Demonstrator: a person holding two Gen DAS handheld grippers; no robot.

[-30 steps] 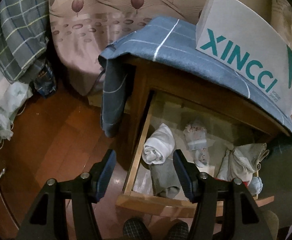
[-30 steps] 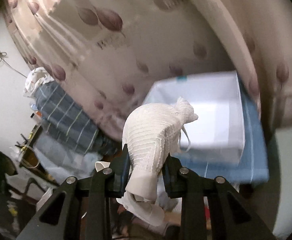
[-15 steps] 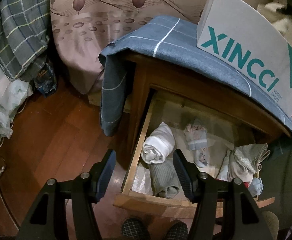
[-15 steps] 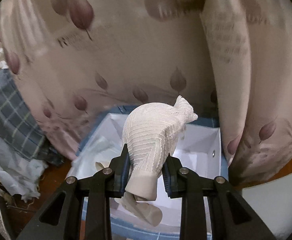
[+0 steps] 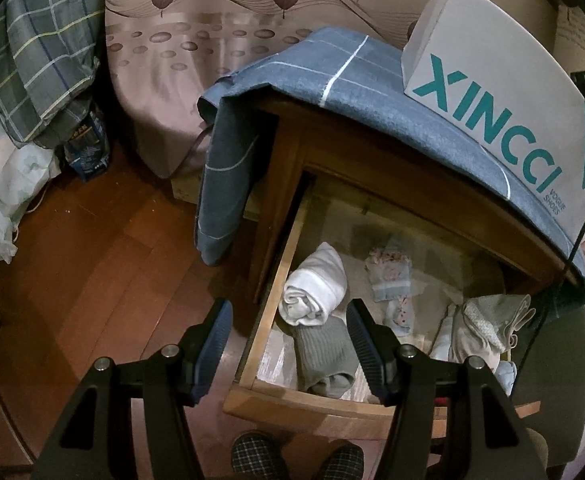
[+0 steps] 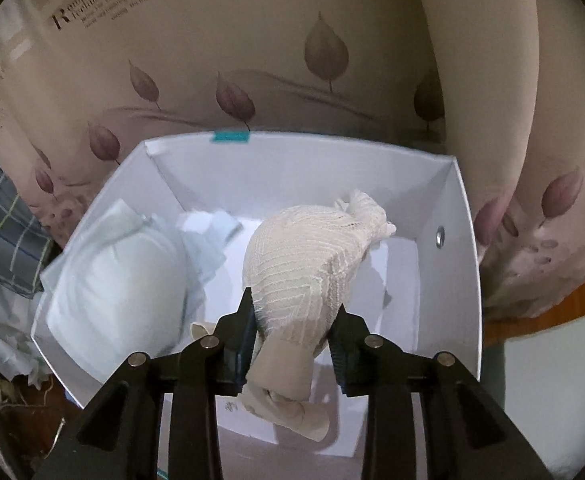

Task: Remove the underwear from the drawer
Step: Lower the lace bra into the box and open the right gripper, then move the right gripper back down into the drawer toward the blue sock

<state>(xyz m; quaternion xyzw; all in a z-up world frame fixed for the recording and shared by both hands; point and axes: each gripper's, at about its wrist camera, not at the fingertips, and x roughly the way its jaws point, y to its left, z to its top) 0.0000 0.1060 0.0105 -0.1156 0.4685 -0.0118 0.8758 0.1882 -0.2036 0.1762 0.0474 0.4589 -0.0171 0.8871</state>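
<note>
Your right gripper (image 6: 292, 332) has its fingers (image 6: 243, 340) clamped on a rolled piece of cream lace underwear (image 6: 304, 264), held above the open white shoe box (image 6: 458, 264). In the box, to the left of the roll, lies a pale blue padded piece (image 6: 116, 276). Behind the box hangs a leaf-print curtain (image 6: 292, 60).

Your left gripper (image 5: 288, 348) hovers with its fingers (image 5: 216, 344) wide apart and nothing between them, over the front left corner of the open wooden drawer (image 5: 312, 404). In the drawer lie a white roll (image 5: 312, 288), a grey roll (image 5: 324, 356) touching it, a floral piece (image 5: 390, 280) and a pale bundle (image 5: 484, 324) at the right. A blue cloth (image 5: 332, 68) covers the nightstand, carrying the same box.
</note>
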